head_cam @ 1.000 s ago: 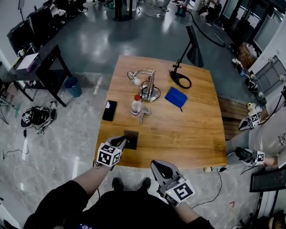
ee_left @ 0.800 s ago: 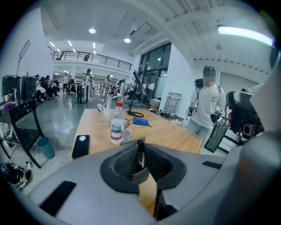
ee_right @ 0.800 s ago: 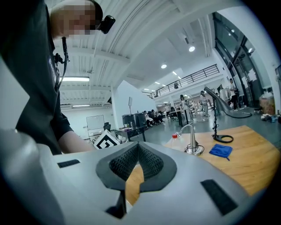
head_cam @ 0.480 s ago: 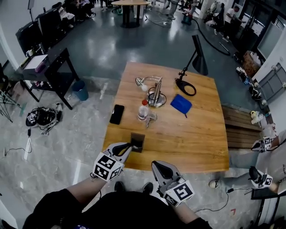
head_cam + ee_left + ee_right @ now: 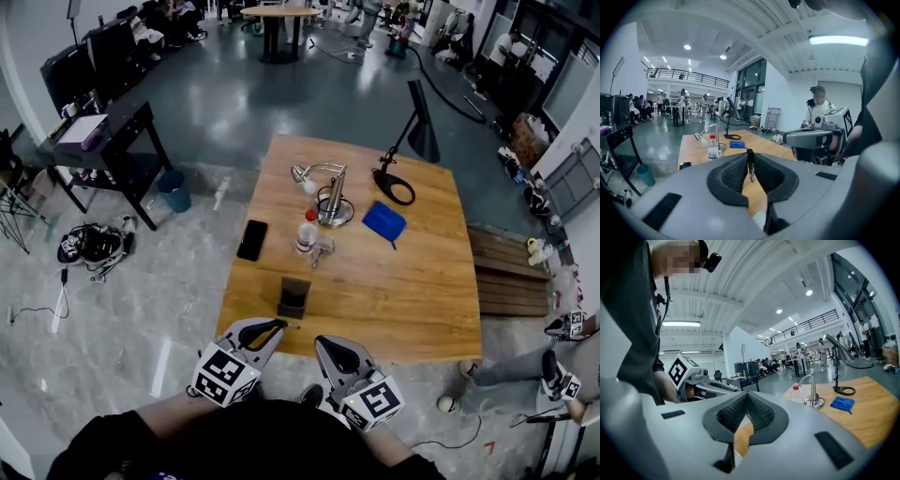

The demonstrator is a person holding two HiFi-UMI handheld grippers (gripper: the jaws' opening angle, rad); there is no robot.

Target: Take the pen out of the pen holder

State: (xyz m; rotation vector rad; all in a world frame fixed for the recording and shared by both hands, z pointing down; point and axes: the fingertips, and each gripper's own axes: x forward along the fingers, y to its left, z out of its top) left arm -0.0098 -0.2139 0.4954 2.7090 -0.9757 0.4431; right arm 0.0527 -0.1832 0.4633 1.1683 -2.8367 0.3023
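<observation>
The pen holder (image 5: pixel 293 298), a dark square box, stands near the front edge of the wooden table (image 5: pixel 403 300). My left gripper (image 5: pixel 274 326) hangs in front of the holder, off the table's edge, shut on the thin dark pen (image 5: pixel 750 164). In the left gripper view the pen stands upright between the black pads (image 5: pixel 733 174), clear of the holder. My right gripper (image 5: pixel 323 343) is beside it to the right, below the table's front edge. Its pads (image 5: pixel 759 413) meet with nothing between them.
On the table stand a water bottle (image 5: pixel 305 234), a metal stand (image 5: pixel 334 202) and a black desk lamp (image 5: pixel 412 122). A black phone (image 5: pixel 251 240) and a blue cloth (image 5: pixel 384 221) lie flat. Another person with grippers is at the right edge (image 5: pixel 562 375).
My left gripper has drawn back from the pen holder toward me and risen, carrying the pen out of it. The right gripper has barely shifted.
</observation>
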